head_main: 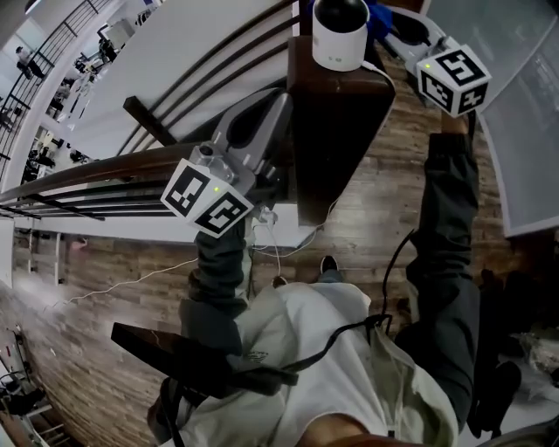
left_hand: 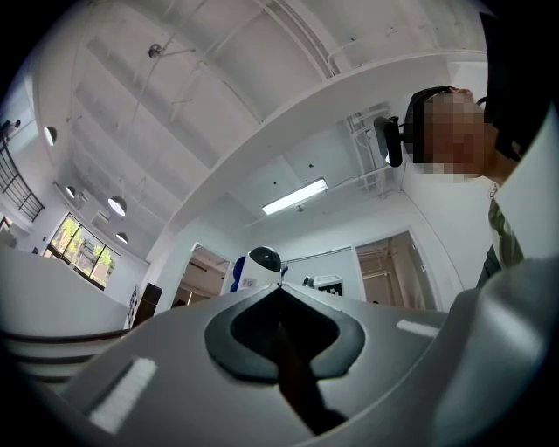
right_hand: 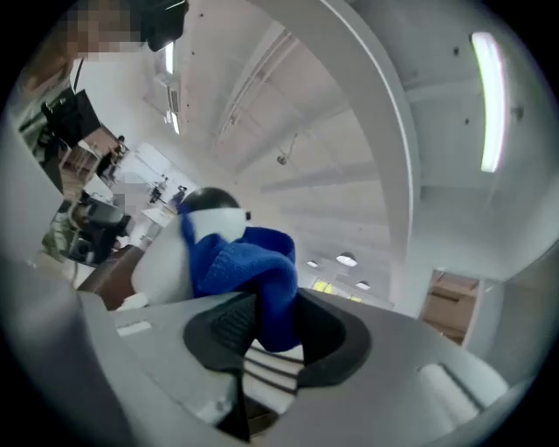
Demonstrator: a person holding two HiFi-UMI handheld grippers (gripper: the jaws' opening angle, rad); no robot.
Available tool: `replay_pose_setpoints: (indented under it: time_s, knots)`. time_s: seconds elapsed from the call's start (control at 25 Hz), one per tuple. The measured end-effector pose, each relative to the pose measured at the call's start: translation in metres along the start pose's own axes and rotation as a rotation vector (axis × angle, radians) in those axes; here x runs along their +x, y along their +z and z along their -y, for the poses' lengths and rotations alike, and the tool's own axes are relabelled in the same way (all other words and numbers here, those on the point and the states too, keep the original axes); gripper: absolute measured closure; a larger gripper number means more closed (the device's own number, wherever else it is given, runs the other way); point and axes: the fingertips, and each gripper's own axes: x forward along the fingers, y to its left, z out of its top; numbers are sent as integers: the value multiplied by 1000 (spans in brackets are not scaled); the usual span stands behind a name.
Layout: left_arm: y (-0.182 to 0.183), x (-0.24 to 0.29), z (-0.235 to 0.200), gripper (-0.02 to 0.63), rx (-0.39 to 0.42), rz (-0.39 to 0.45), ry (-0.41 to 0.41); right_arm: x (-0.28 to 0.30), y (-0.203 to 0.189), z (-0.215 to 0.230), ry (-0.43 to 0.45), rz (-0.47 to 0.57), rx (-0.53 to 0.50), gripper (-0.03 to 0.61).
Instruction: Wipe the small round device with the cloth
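The small round device (head_main: 339, 35), white with a black dome top, stands on a dark brown post (head_main: 336, 131) at the top of the head view. My right gripper (head_main: 389, 26) is just right of it, shut on a blue cloth (head_main: 377, 10). In the right gripper view the cloth (right_hand: 253, 262) bulges out of the right gripper (right_hand: 266, 310) and lies against the device (right_hand: 166, 257). My left gripper (head_main: 279, 105) sits left of the post, lower than the device, jaws together and empty. The left gripper view shows the device (left_hand: 262, 266) beyond the left gripper (left_hand: 281, 301).
Dark curved railing bars (head_main: 105, 166) run left from the post, with a drop to a wooden floor (head_main: 376, 201) beyond. White cables (head_main: 271, 236) hang near the post. The person's pale shirt (head_main: 332, 367) and a dark flat object (head_main: 175, 349) fill the lower frame.
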Motion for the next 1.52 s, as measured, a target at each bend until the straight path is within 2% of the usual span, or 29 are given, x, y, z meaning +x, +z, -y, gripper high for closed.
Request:
replay_pose_setpoints:
  time_s: [0.08, 0.16, 0.28, 0.4, 0.48, 0.56, 0.72, 0.8, 0.96, 1.2, 1.36, 1.52]
  knots:
    - [-2, 0, -1, 614, -9, -1, -3, -14, 29, 22, -139, 55, -63, 469]
    - [-4, 0, -3, 614, -18, 1, -2, -27, 70, 27, -211, 119, -160, 469]
    - [-9, -2, -9, 614, -33, 4, 6, -27, 121, -5, -201, 144, -388, 469]
    - [-14, -4, -11, 614, -44, 4, 7, -17, 131, -37, -192, 60, -618, 469]
    - [-16, -5, -11, 614, -46, 4, 10, -19, 131, -49, -210, 41, -689, 469]
    - [-17, -7, -11, 614, -47, 6, 18, -27, 128, -64, -206, 42, -705, 469]
    - [-21, -15, -16, 614, -60, 11, 42, -45, 108, -100, -206, 58, -689, 469]
    - [-27, -17, -17, 614, -74, 6, 47, -52, 93, -111, -189, 76, -624, 469]
    - [-30, -17, -17, 614, -84, 12, 43, -61, 50, -121, -189, 32, -472, 469]
    - [-29, -27, 2, 614, -36, 16, 39, -102, 51, -138, -362, 182, -218, 469]
    - [-26, -37, 10, 614, 9, 11, 67, -122, 47, -152, -439, 198, -131, 469]
    - [-23, -50, 12, 614, 13, 7, 98, -131, 43, -164, -468, 175, -102, 469]
